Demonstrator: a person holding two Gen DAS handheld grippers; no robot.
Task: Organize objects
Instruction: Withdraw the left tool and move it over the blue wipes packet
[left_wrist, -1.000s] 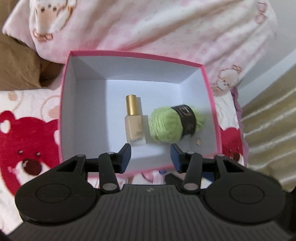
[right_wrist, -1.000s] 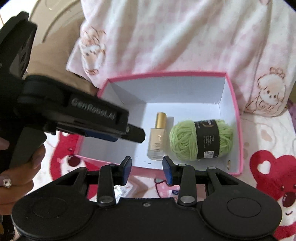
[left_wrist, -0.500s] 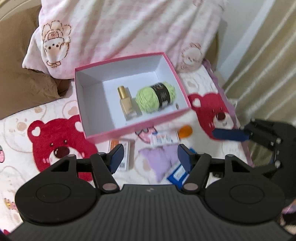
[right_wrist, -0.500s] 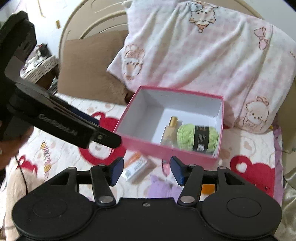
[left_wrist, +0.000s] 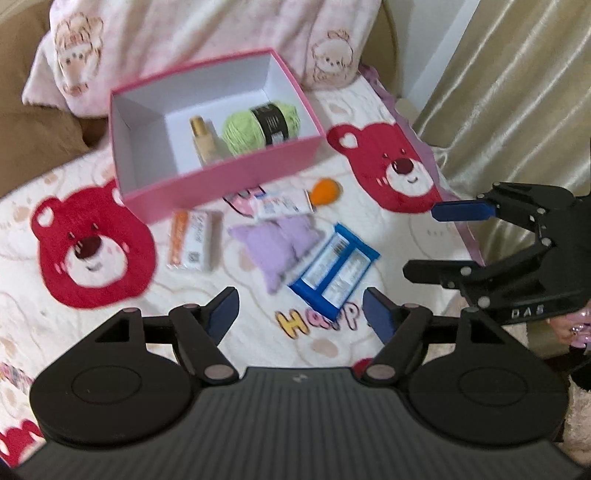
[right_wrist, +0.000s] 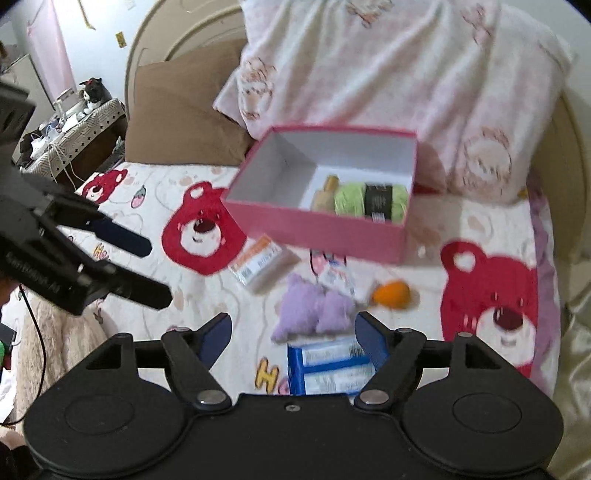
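Both hand-held grippers, left (left_wrist: 299, 314) and right (right_wrist: 291, 336), just opening, empty; next, pick the purple pouch (left_wrist: 275, 243) for the box (left_wrist: 221, 173).

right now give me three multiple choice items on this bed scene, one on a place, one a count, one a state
1. Where does the green yarn ball with the black label lie?
A. inside the pink cardboard box
B. on the blue snack packet
C. on the brown pillow

2. How many things lie in the pink cardboard box?
A. none
B. two
C. five

3. How stands the left hand-held gripper?
A. shut on the purple plush toy
B. shut on nothing
C. open, holding nothing

Key: 1 A, the yarn rests on the box floor beside the gold-capped bottle. 2 B, only the bottle and the yarn show inside. 3 C, its jaws stand apart with only the bedspread behind them.
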